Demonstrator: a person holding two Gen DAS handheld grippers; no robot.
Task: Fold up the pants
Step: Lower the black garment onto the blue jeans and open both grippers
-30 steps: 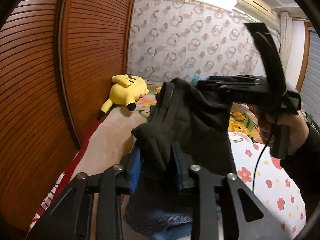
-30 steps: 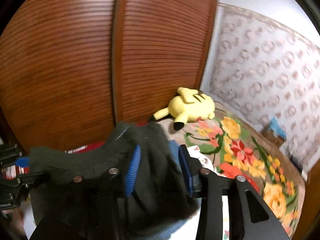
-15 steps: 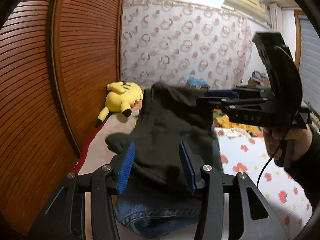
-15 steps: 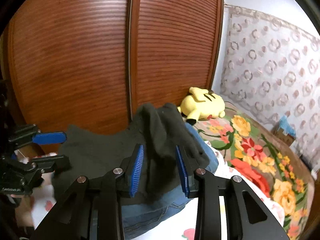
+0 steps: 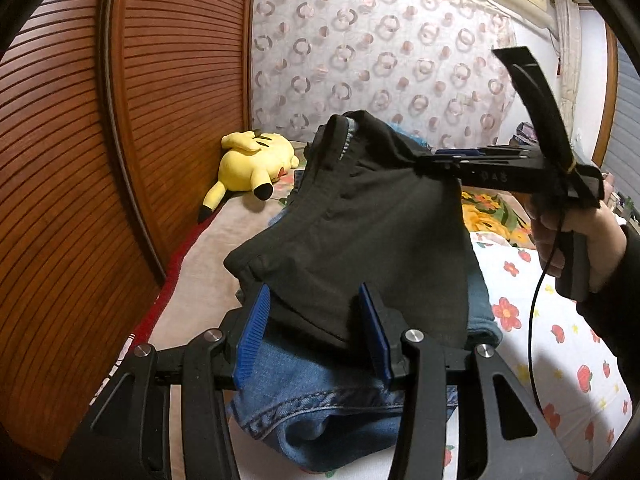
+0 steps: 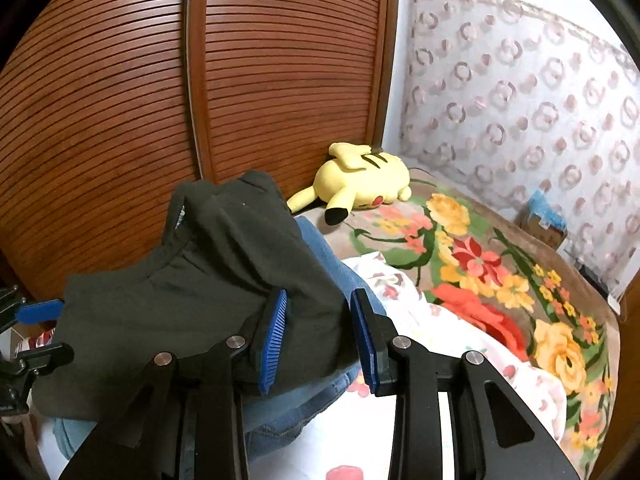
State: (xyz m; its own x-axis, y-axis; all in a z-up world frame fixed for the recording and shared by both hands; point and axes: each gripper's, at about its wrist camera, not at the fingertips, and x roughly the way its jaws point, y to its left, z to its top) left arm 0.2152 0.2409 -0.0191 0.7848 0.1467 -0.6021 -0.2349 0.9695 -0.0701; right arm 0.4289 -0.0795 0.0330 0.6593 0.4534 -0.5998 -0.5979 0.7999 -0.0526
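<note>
L claw (image 5: 312,328) jaws just opened, now spread; dark pants (image 5: 360,220) edge lies loose btwn pads. R claw (image 6: 320,336) jaws just closed, pinching pants' other corner, held up. Rest heaped on bed (image 5: 208,280) under both.

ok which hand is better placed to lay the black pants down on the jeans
Right. The right tongs, just closing, pinch the black pants and hold the edge taut above the jeans. The left tongs, just opening, have cloth between them but no grip.
</note>
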